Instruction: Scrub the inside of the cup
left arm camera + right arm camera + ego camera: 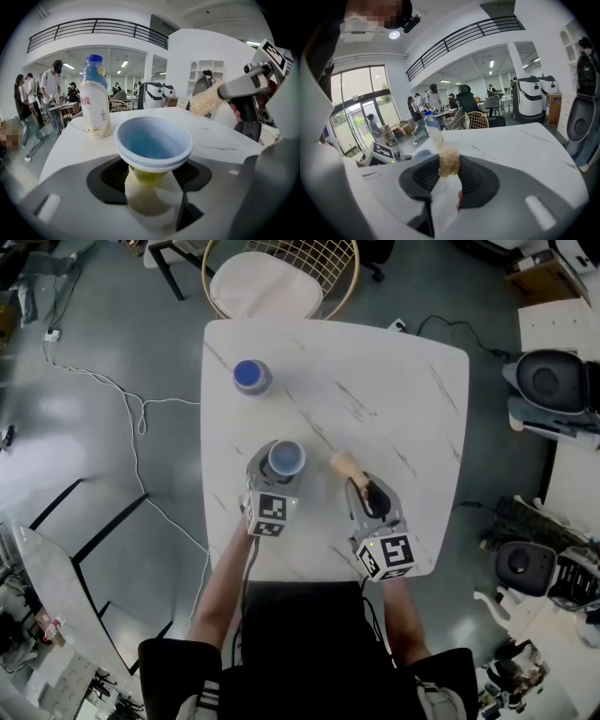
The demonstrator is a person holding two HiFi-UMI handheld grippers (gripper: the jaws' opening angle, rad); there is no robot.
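A cup (286, 460) with a pale blue inside and a yellowish outside sits in my left gripper (272, 474), which is shut on its lower body; its mouth (153, 140) faces up and looks empty. My right gripper (368, 498) is shut on a brush handle. The tan bristle head (345, 465) points away from me, just right of the cup and outside it. In the right gripper view the bristles (449, 161) stand between the jaws. In the left gripper view the brush (206, 99) hangs at upper right, apart from the cup.
A white bottle with a blue cap (251, 377) stands on the white marble table (394, 390) at the far left. A wire chair (281, 277) is behind the table. Cables (122, 399) lie on the floor at left. People stand far off.
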